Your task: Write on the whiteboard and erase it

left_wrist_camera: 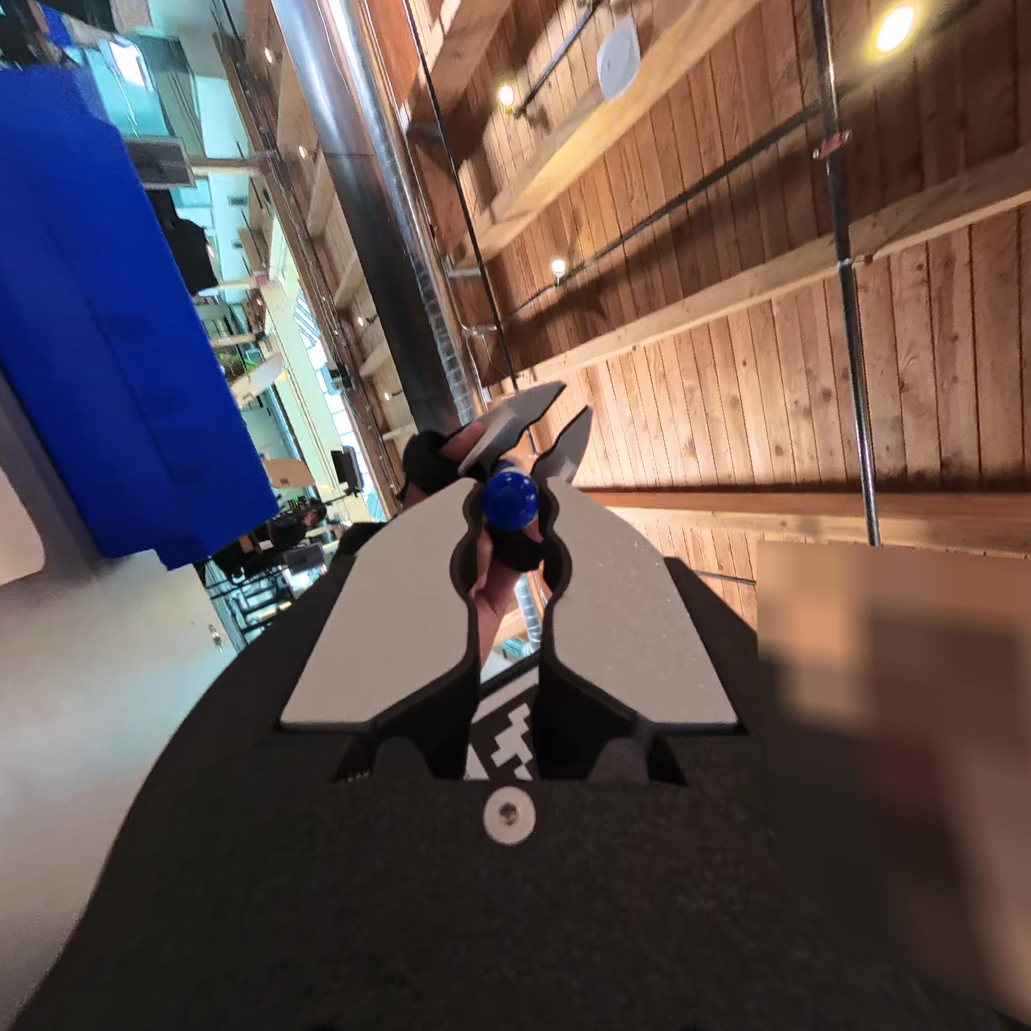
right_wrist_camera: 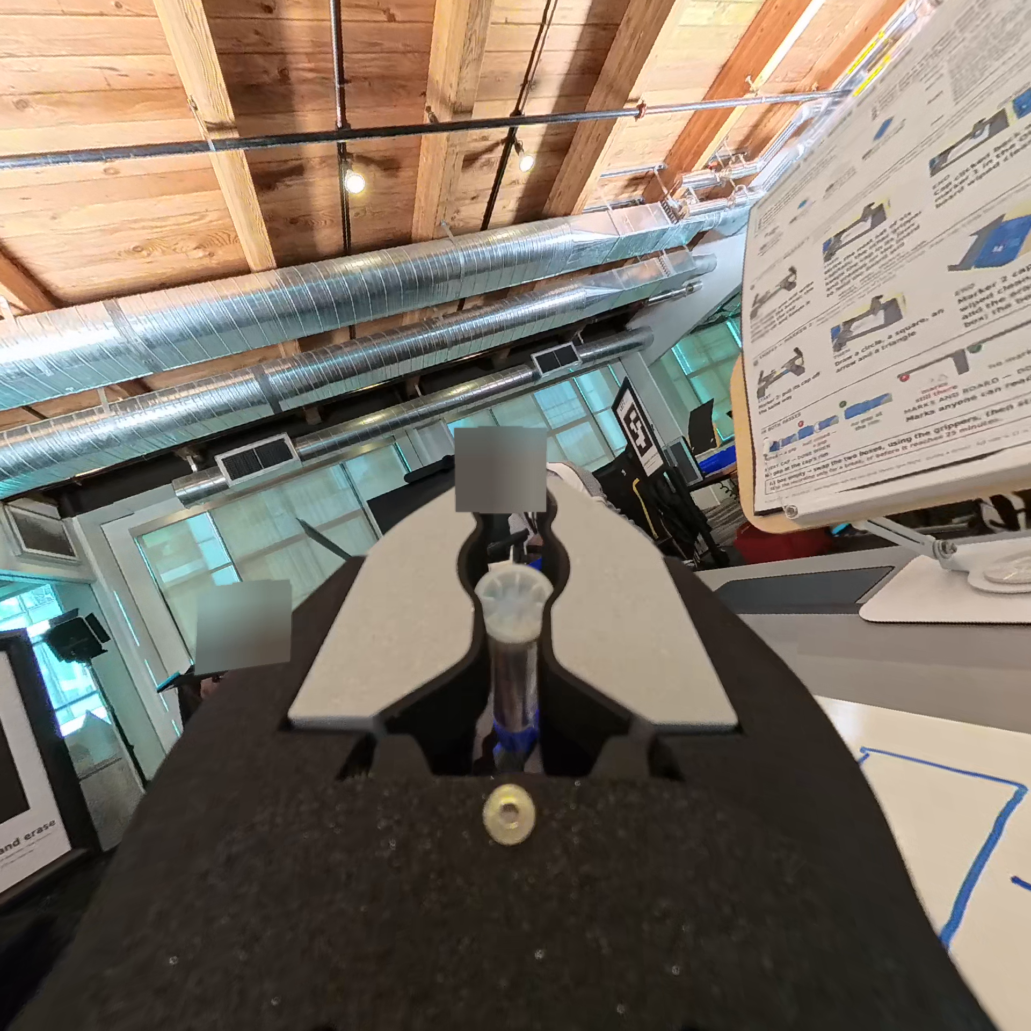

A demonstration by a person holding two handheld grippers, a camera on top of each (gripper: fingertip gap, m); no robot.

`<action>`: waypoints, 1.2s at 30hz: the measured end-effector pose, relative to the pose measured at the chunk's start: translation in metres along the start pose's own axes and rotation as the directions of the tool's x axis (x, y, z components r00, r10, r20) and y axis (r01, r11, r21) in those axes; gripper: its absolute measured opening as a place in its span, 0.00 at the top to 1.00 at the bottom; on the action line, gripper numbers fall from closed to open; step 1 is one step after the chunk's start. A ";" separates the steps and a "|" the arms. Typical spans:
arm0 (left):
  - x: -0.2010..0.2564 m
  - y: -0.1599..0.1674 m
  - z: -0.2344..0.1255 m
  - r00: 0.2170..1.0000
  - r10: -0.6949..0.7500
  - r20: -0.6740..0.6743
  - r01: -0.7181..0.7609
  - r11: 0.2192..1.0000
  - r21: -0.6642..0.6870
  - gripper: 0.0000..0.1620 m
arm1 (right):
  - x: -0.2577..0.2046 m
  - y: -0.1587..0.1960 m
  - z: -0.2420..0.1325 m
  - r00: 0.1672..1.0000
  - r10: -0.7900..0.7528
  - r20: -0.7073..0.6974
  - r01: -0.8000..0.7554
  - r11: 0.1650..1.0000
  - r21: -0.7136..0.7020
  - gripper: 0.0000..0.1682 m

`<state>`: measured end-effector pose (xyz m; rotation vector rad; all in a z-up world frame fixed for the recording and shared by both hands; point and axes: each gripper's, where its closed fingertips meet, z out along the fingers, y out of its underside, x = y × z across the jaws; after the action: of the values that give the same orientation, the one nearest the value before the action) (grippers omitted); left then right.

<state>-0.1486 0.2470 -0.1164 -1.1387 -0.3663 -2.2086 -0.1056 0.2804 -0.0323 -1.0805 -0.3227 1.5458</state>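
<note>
In the left wrist view my left gripper (left_wrist_camera: pixel 509 496) is shut on the blue cap (left_wrist_camera: pixel 509 505) of a marker, seen end-on between the fingertips. Just beyond it is my right gripper (left_wrist_camera: pixel 535 429), held by a gloved hand (left_wrist_camera: pixel 429 463), meeting the cap from the far side. In the right wrist view my right gripper (right_wrist_camera: pixel 510 530) is shut on the marker (right_wrist_camera: pixel 513 669); its white end (right_wrist_camera: pixel 513 605) points away and a blue band shows near the base. I cannot tell whether the cap sits fully on the marker. The whiteboard (right_wrist_camera: pixel 920 792) at lower right bears blue drawn lines (right_wrist_camera: pixel 982 848).
Both views tilt up to a wooden ceiling with metal ducts (right_wrist_camera: pixel 335 301). A blue box (left_wrist_camera: pixel 111 307) stands close on the left above a white surface (left_wrist_camera: pixel 83 697). An instruction sheet on a stand (right_wrist_camera: pixel 892 279) rises at the right over a grey table (right_wrist_camera: pixel 809 630).
</note>
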 end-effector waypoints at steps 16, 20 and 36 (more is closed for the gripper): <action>0.005 -0.026 -0.016 0.946 0.290 0.147 -0.278 0.955 -0.100 0.89 | 0.019 0.063 -0.019 0.987 0.156 0.022 -0.146 0.959 -0.243 0.90; 0.006 -0.027 -0.015 0.930 0.331 0.158 -0.315 0.942 -0.118 0.89 | 0.019 0.070 -0.022 0.984 0.176 0.031 -0.158 0.937 -0.312 0.90; 0.010 -0.031 -0.012 0.898 0.409 0.165 -0.414 0.910 0.000 0.88 | 0.020 0.079 -0.027 0.975 0.222 -0.004 -0.220 0.965 -0.142 0.90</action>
<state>-0.1800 0.2615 -0.1144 -1.2502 -0.2044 -1.7401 -0.1332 0.2651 -0.1120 -1.2525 -0.3328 1.7486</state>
